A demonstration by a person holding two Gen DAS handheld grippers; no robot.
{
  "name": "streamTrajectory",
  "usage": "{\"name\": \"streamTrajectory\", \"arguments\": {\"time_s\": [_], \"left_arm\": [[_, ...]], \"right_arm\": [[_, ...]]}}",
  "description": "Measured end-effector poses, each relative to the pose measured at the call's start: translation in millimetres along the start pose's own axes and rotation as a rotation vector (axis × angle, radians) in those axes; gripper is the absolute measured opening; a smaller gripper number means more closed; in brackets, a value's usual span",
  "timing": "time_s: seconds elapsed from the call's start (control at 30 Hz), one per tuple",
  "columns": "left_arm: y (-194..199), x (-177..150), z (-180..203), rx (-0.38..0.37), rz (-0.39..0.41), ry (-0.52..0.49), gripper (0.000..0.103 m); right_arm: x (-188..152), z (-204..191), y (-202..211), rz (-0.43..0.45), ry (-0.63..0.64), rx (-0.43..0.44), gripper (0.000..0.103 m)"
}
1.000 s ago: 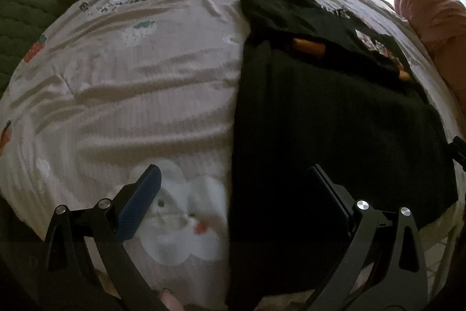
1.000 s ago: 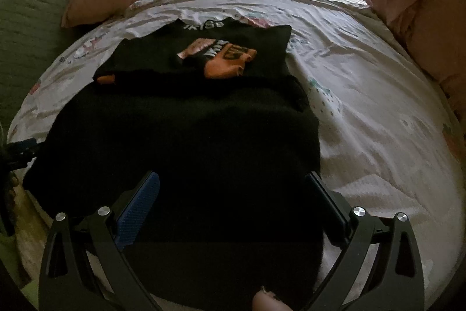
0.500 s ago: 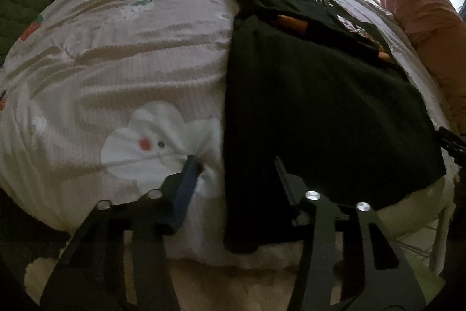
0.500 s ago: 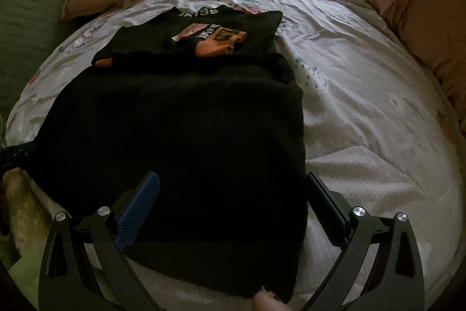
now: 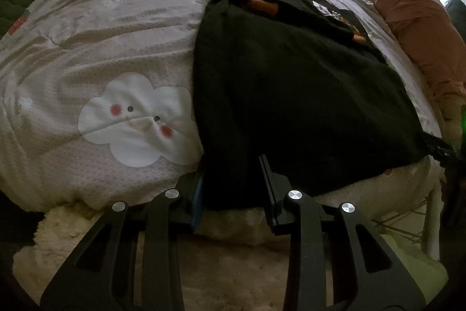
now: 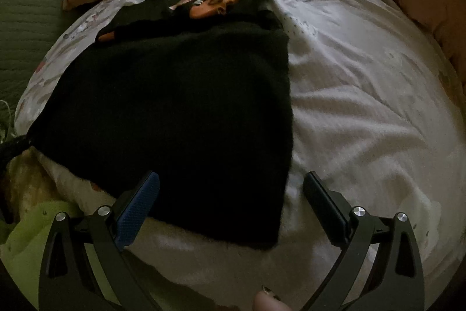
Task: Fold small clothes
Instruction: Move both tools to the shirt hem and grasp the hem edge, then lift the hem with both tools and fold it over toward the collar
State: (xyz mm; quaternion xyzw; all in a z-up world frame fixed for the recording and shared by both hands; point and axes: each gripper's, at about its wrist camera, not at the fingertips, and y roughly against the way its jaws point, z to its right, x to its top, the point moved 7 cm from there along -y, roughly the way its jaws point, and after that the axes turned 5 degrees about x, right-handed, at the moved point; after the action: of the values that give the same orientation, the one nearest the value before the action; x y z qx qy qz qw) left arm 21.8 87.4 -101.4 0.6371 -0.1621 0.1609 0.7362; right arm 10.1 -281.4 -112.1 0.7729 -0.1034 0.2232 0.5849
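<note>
Black knit garment (image 5: pixel 291 95), a soft, thick, roughly rectangular piece, lies flat on the pale pink patterned bedspread (image 5: pixel 87 48), its near hem hanging slightly over the bed edge above a cream fluffy rug (image 5: pixel 233 267). At its far end sits a second black garment with an orange printed graphic (image 6: pixel 212 5), touching or overlapping it; which one I cannot tell. Left gripper (image 5: pixel 233 188): jaws narrow and closing, with the near left corner of the knit hem between them; I cannot tell from this view whether the pads are pressing the cloth yet. Right gripper (image 6: pixel 230 194): jaws wide apart, holding nothing, straddling the near right corner of the same hem, the cloth edge between the 2 fingers but clear of both pads. A fingertip (image 6: pixel 266 302) shows at the bottom of the right wrist view. Judgement: step in hand is pinching both near corners for a fold away toward the far end. To do it well, take both layers of hem deep enough that the thick knit does not slip out, and avoid catching the bedspread underneath. Close the right jaws at a matching depth so the 2 corners lift level. Risk: uneven grips would skew the fold line, and dragging could disturb the printed garment.
</note>
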Motion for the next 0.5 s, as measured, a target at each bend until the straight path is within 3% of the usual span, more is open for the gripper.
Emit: {"name": "streamTrajectory", "arguments": {"time_s": [0.13, 0.2, 0.23, 0.4, 0.47, 0.5], "left_arm": [[-3, 0, -1, -0.004, -0.001, 0.01, 0.026], [-3, 0, -1, -0.006, 0.0, 0.013, 0.027], [-4, 0, -2, -0.01, -0.001, 0.018, 0.027], [-6, 1, -5, -0.029, 0.002, 0.043, 0.027], [-6, 2, -6, -0.033, 0.007, 0.055, 0.027], [-6, 3, -7, -0.035, 0.007, 0.059, 0.025]], "right_arm": [[-8, 5, 6, -0.011, -0.015, 0.029, 0.097], [-11, 6, 8, -0.017, -0.011, 0.029, 0.074], [-12, 6, 8, -0.02, -0.006, 0.025, 0.069], [-12, 6, 10, -0.023, 0.003, 0.045, 0.021], [-10, 5, 13, -0.012, 0.005, 0.067, 0.01], [-9, 4, 15, -0.003, 0.006, 0.083, 0.01]]}}
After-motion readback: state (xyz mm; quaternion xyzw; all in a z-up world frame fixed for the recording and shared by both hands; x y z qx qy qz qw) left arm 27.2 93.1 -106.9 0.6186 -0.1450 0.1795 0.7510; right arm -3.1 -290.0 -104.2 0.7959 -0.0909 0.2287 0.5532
